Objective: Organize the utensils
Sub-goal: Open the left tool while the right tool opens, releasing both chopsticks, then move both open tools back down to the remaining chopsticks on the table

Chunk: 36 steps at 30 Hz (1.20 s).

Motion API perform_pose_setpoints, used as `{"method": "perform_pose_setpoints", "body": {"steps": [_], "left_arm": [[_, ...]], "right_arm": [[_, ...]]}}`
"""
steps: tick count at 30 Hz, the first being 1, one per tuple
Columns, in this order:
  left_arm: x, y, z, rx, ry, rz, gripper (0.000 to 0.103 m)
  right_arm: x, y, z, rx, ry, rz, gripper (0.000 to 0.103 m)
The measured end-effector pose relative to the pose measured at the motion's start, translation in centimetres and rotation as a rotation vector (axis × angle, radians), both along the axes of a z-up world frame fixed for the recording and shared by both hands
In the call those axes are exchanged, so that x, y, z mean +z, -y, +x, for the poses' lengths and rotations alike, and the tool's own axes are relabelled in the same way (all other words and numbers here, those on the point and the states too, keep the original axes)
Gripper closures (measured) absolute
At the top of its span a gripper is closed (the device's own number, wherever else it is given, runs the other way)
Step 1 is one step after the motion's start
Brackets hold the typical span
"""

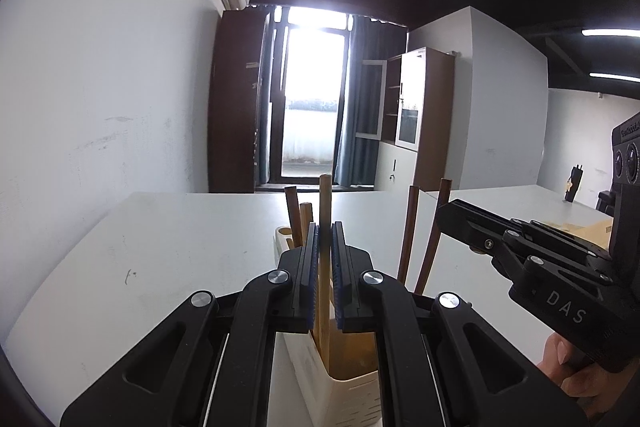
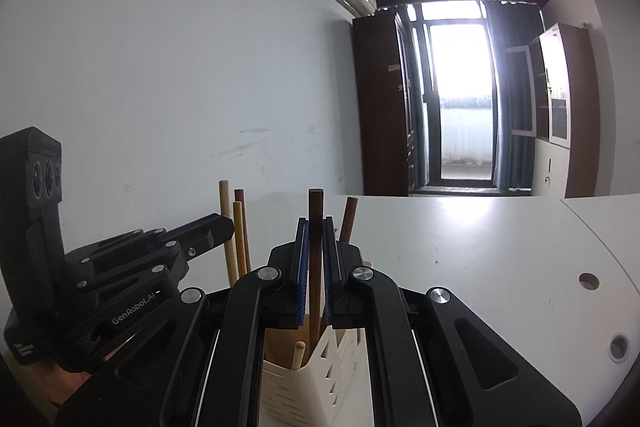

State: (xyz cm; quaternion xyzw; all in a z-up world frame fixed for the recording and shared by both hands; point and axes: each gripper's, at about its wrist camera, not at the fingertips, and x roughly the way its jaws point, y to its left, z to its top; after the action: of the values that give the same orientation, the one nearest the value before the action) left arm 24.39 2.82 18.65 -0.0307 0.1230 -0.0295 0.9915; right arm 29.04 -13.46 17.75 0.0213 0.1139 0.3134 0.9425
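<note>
Chopsticks stand upright in a cream slotted utensil holder (image 1: 352, 387) on the white tabletop (image 1: 180, 259), and each tool is clamped on one of them. From the left wrist view, the left tool (image 1: 325, 251) has its blue pads pressed against a light wooden chopstick (image 1: 325, 203), whose lower end goes down into the holder just in front of the tool. Behind that stick, farther along the holder, two shorter brown sticks (image 1: 294, 215) rise from a rear compartment. To the holder's right side, two dark brown chopsticks (image 1: 408, 231) lean slightly; the black body of the right tool (image 1: 456, 223) reaches in toward them, with a hand (image 1: 572, 375) below its grip.

From the right wrist view, the right tool (image 2: 316, 243) is closed on a dark brown chopstick (image 2: 316, 211) that stands in the same holder (image 2: 296, 383). A second dark stick (image 2: 349, 219) tilts just behind it. A short pale stick end (image 2: 299, 353) lies low inside the near compartment. At the holder's left end, the left tool (image 2: 222, 227) grips among three upright sticks, of which the pale one (image 2: 226, 219) is tallest.
</note>
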Motion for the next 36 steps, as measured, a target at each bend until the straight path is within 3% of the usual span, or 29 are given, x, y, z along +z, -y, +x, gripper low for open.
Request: {"method": "perform_pose_setpoints", "body": {"steps": [13, 14, 16, 26, 36], "left_arm": [[-0.3, 0.2, 0.2, 0.009, -0.021, 0.012, 0.097], [-0.2, 0.1, 0.2, 0.007, -0.023, 0.002, 0.097], [-0.1, -0.1, -0.1, 0.007, -0.022, -0.011, 0.096], [0.7, -0.5, -1.1, 0.004, 0.013, -0.031, 0.091], [0.7, 0.0, -2.9, 0.006, 0.021, -0.013, 0.078]], "right_arm": [[0.1, 0.3, 0.4, -0.020, -0.024, 0.009, 0.094], [0.1, 0.4, 0.4, -0.022, -0.026, 0.012, 0.092], [0.0, 0.5, 0.4, -0.027, -0.029, 0.016, 0.077], [-0.3, 0.5, 0.2, -0.052, -0.037, 0.005, 0.072], [-0.6, 0.6, -0.7, -0.069, -0.065, 0.003, 0.063]]}}
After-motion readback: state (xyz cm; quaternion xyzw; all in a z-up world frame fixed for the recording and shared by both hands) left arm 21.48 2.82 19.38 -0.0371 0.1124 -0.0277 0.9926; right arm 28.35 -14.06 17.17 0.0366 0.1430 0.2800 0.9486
